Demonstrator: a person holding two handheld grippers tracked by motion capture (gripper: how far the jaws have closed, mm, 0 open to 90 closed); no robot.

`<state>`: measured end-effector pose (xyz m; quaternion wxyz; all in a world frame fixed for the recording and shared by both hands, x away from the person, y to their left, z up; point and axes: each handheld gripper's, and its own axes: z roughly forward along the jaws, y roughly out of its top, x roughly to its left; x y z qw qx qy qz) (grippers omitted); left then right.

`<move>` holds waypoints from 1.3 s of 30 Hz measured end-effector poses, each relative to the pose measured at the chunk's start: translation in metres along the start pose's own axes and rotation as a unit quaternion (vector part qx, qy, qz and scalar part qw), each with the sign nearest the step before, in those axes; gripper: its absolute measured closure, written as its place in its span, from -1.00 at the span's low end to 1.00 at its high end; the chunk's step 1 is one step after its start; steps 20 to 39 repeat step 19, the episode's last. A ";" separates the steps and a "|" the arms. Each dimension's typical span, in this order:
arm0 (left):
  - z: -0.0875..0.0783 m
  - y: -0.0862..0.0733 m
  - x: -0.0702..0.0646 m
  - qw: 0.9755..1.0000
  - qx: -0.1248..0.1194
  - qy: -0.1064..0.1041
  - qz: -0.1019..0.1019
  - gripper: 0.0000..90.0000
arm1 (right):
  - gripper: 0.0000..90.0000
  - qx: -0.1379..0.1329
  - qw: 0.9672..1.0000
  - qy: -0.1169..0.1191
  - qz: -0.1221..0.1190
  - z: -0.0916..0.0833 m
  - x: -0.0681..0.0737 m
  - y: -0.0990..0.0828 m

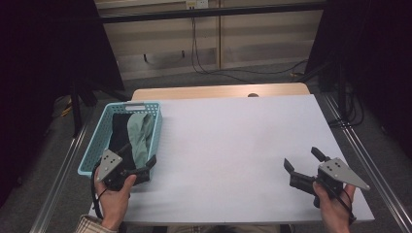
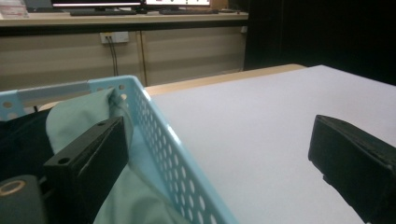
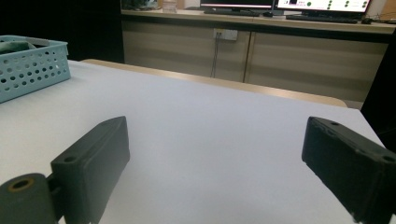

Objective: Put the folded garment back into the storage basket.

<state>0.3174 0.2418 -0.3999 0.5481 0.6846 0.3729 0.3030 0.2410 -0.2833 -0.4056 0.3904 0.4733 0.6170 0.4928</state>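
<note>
A light blue perforated basket [image 1: 95, 144] stands at the left edge of the white table top [image 1: 233, 141]. In it lie a black cloth [image 1: 119, 130] and a pale green cloth [image 1: 139, 133]. My left gripper [image 1: 140, 154] is open at the basket's near right corner. In the left gripper view one jaw is inside over the green cloth [image 2: 74, 116] and the other is outside above the table, so they straddle the basket wall [image 2: 173, 149]. My right gripper [image 1: 300, 157] hangs open over the near right of the table, holding nothing. From the right gripper view the basket [image 3: 28, 65] stands far off to the left.
A strip of wooden table [image 1: 218, 91] shows behind the white top. Metal rails [image 1: 359, 145] run along both sides of the table. Cables [image 1: 204, 63] lie on the floor in front of a beige cabinet wall. Monitors [image 3: 322, 4] stand on the counter beyond.
</note>
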 end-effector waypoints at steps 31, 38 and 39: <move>-0.013 -0.018 0.001 0.999 -0.015 0.037 -0.006 -0.90 | -0.91 -0.010 1.000 0.007 0.003 -0.004 0.006 -0.016; -0.013 -0.018 0.001 0.999 -0.015 0.037 -0.006 -0.90 | -0.91 -0.010 1.000 0.007 0.003 -0.004 0.006 -0.016; -0.013 -0.018 0.001 0.999 -0.015 0.037 -0.006 -0.90 | -0.91 -0.010 1.000 0.007 0.003 -0.004 0.006 -0.016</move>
